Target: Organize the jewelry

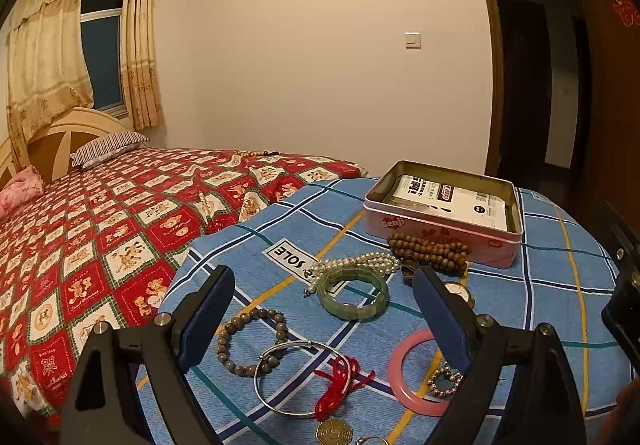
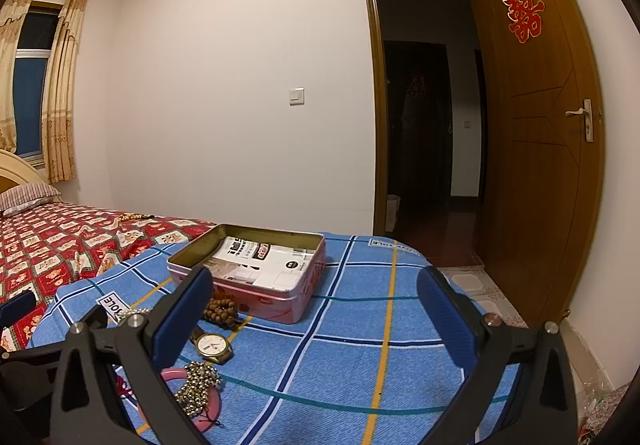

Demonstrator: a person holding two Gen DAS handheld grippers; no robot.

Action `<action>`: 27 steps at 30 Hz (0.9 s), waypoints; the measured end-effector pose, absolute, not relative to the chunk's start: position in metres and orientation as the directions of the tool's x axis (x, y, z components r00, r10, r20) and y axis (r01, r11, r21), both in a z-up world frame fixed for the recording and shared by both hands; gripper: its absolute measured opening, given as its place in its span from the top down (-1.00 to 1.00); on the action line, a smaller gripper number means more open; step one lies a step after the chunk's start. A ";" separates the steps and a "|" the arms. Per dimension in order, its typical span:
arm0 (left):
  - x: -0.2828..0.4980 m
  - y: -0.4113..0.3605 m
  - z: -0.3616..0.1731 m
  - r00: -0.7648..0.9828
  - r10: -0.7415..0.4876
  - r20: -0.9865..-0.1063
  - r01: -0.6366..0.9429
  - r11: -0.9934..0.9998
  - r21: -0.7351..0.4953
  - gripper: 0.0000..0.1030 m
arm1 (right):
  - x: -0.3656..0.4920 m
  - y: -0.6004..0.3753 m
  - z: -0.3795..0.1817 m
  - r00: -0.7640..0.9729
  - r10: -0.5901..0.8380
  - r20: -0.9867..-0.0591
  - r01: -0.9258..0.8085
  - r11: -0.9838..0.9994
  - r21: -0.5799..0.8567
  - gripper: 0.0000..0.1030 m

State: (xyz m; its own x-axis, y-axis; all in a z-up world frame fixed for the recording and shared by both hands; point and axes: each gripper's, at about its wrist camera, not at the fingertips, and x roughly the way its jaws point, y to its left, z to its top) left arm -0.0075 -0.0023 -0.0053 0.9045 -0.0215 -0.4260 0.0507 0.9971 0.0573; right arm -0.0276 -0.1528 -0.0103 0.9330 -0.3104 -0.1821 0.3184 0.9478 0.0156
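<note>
Both grippers, left (image 1: 324, 309) and right (image 2: 316, 309), hang wide open and empty over the blue checked cloth (image 2: 360, 345), where bracelets lie scattered before the open tin (image 1: 444, 221). We should pinch the green bangle (image 1: 354, 297) by its rim and lift it cleanly.

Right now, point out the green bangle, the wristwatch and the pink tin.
green bangle (image 1: 335, 308): left wrist view, near-left rim.
wristwatch (image 2: 211, 344): right wrist view, white dial.
pink tin (image 1: 436, 235): left wrist view, front wall.
</note>
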 end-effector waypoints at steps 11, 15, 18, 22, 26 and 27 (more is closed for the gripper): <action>-0.007 -0.004 -0.004 0.904 -0.022 -0.428 0.052 0.997 0.057 -0.76 | -0.028 -0.152 -0.011 0.933 -0.312 -0.181 0.320 0.947 0.016 -1.00; -0.006 -0.003 -0.003 0.904 -0.024 -0.426 0.053 0.997 0.055 -0.76 | -0.028 -0.152 -0.011 0.933 -0.312 -0.179 0.320 0.947 0.016 -1.00; -0.006 -0.003 -0.002 0.905 -0.025 -0.425 0.053 0.997 0.054 -0.76 | -0.028 -0.152 -0.011 0.933 -0.312 -0.180 0.320 0.947 0.015 -1.00; -0.007 -0.003 -0.001 0.908 -0.030 -0.418 0.057 0.997 0.051 -0.76 | -0.028 -0.152 -0.011 0.933 -0.312 -0.179 0.320 0.947 0.016 -1.00; -0.009 -0.002 0.001 0.914 -0.036 -0.405 0.060 0.997 0.045 -0.76 | -0.028 -0.152 -0.011 0.933 -0.312 -0.180 0.320 0.947 0.015 -1.00; -0.010 -0.001 0.001 0.915 -0.040 -0.401 0.062 0.997 0.043 -0.76 | -0.028 -0.152 -0.010 0.933 -0.313 -0.179 0.320 0.947 0.015 -1.00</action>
State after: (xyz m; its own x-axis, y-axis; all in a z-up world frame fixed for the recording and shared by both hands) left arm -0.0102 -0.0013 0.0009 0.9154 -0.0399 -0.4007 0.0623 0.9971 0.0429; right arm -0.0281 -0.1522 -0.0103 0.9328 -0.3127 -0.1794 0.3204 0.9472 0.0146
